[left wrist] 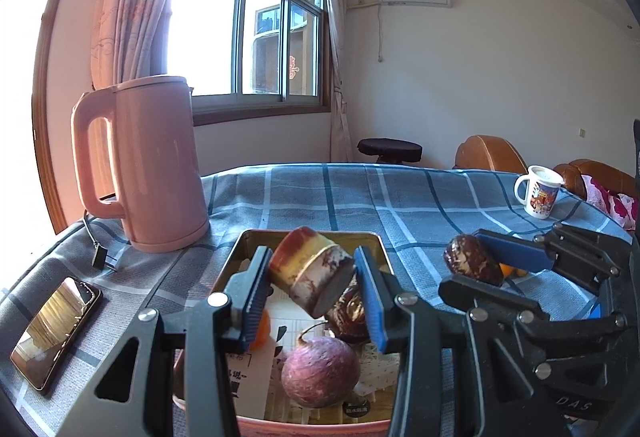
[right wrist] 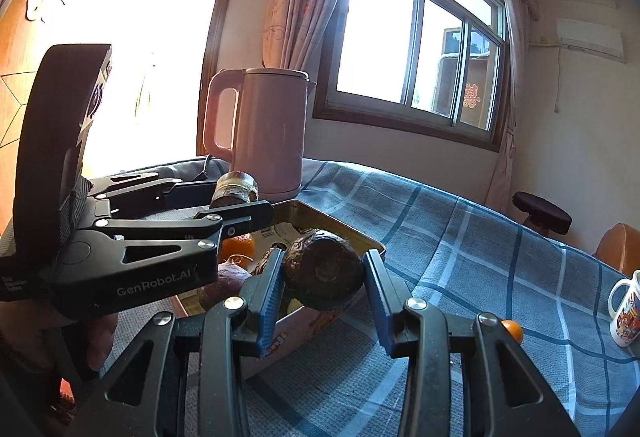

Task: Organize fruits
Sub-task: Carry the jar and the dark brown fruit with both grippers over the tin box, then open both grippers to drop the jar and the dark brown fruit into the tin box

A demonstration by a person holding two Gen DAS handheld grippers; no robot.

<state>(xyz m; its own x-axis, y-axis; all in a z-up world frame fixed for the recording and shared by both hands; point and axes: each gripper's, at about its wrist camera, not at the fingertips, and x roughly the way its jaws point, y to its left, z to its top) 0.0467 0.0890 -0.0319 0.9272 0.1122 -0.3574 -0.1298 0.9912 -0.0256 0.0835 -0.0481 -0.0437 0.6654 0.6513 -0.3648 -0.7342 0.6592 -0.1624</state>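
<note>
The left tongs (left wrist: 312, 279) are squeezing a cut root chunk (left wrist: 310, 271) over the tin (left wrist: 240, 249). The right tongs (right wrist: 324, 283) are gripping a dark lump (right wrist: 322, 269), maybe a taro.

"GenRobot.AI" in white on side of left gripper (right wrist: 240, 199) body, right wrist view; smaller white print at its rear end, too small to read. "DAS" embossed on right gripper (left wrist: 476, 257) body, left wrist view. Chinese characters on printed paper (left wrist: 256, 369) inside tin tray (left wrist: 312, 235), not legible. Red double-happiness sign (right wrist: 472, 95) on window glass.
</note>
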